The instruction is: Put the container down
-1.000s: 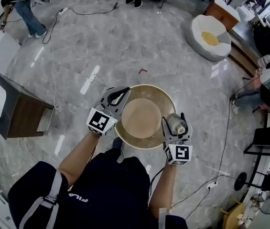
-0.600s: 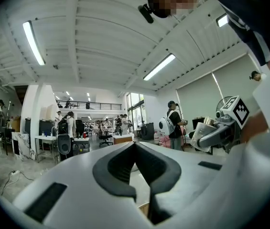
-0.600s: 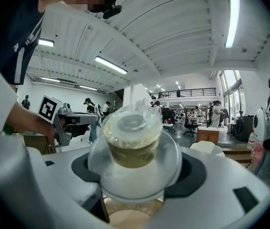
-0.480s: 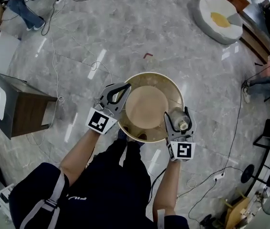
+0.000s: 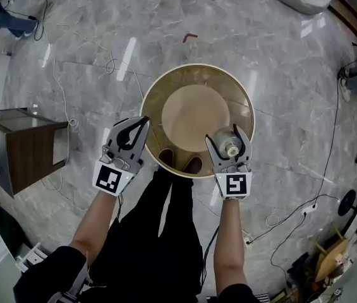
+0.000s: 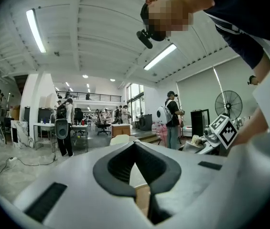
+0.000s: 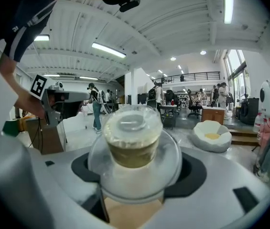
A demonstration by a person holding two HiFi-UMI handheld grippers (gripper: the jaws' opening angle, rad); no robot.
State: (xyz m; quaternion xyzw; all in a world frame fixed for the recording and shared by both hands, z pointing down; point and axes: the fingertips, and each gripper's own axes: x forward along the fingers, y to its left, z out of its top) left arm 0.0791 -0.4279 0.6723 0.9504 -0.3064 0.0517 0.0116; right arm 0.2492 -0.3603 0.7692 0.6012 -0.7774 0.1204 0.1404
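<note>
With the right tool clenched on the clear lidded container above the near edge of the round worktop, and the left tool closed on nothing beside its rim, a clean set-down probably called for lowering it level before releasing.

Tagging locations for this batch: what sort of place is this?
Likely a big open workshop or lab hall: cables strewn across a polished stone floor, desks with people around them, and a mezzanine behind.
</note>
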